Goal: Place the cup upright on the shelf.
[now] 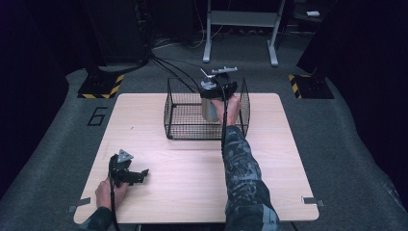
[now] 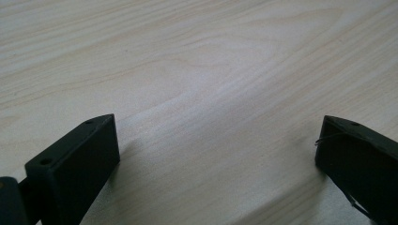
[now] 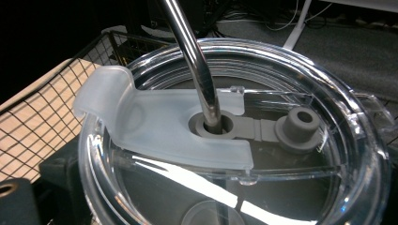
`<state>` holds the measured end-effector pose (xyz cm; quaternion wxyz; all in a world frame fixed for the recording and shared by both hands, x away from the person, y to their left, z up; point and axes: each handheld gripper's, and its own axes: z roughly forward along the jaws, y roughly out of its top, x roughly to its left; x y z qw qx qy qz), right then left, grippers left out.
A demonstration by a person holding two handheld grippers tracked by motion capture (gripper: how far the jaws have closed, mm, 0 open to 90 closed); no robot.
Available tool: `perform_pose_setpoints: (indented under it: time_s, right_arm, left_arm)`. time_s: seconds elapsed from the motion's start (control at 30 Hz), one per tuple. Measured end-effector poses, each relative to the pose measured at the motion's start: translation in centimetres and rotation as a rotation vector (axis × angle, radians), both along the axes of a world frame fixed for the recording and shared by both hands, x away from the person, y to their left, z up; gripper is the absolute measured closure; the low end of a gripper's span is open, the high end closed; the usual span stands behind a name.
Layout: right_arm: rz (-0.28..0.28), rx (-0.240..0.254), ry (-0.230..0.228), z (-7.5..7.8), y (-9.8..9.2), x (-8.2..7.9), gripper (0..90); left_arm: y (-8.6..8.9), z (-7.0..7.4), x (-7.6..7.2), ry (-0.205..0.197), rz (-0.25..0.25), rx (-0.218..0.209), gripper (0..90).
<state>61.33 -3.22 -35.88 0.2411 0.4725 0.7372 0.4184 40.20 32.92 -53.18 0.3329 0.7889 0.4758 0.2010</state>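
Observation:
A steel tumbler (image 1: 208,111) with a clear lid (image 3: 300,187) and a metal straw (image 3: 192,61) stands upright inside the black wire basket (image 1: 178,120) at the far middle of the table. My right gripper (image 1: 211,100) is shut on the tumbler from the near right, just under the lid. One black finger (image 3: 58,171) shows beside the cup. My left gripper (image 1: 143,173) lies on the wooden table (image 1: 192,168) at the near left, a hand on it. In the left gripper view it (image 2: 218,140) is open, with bare wood between the jaws.
The basket's wire wall (image 3: 108,47) rises close around the tumbler. Beyond the table stand a white frame (image 1: 240,19) and two yellow-black striped bases (image 1: 101,86) (image 1: 308,84) on grey carpet. The right forearm (image 1: 240,163) reaches across the table's middle.

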Motion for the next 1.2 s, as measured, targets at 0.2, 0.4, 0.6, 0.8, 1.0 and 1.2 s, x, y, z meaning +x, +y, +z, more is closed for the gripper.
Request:
perform_pose_setpoints:
  time_s: [0.2, 0.4, 0.6, 0.8, 1.0, 1.2]
  right_arm:
    - [-0.023, 0.011, 0.021, -1.4, -0.2, 0.2, 3.5]
    - [-0.038, 0.012, 0.033, -2.5, -0.1, 0.3, 3.5]
    - [-0.04, 0.008, 0.032, -3.1, 0.1, 0.4, 3.5]
    - [-0.047, -0.006, 0.04, -3.6, 0.5, 0.6, 3.5]
    - [-0.056, -0.008, 0.045, -4.1, 0.7, 0.7, 3.4]
    - [-0.056, -0.018, 0.051, -4.5, 0.8, 0.8, 3.4]
  left_arm:
    - [0.0, 0.0, 0.0, 0.0, 0.001, 0.001, 0.0]
    - [0.0, 0.0, 0.0, -0.004, 0.001, 0.003, 0.0]
    - [0.0, 0.0, 0.0, -0.005, 0.001, 0.003, 0.0]
    - [0.0, 0.0, 0.0, -0.005, 0.001, 0.004, 0.0]
    - [-0.1, -0.1, 0.0, -0.014, 0.016, -0.013, 0.0]
    - [-0.1, -0.1, 0.0, -0.011, 0.012, -0.009, 0.0]
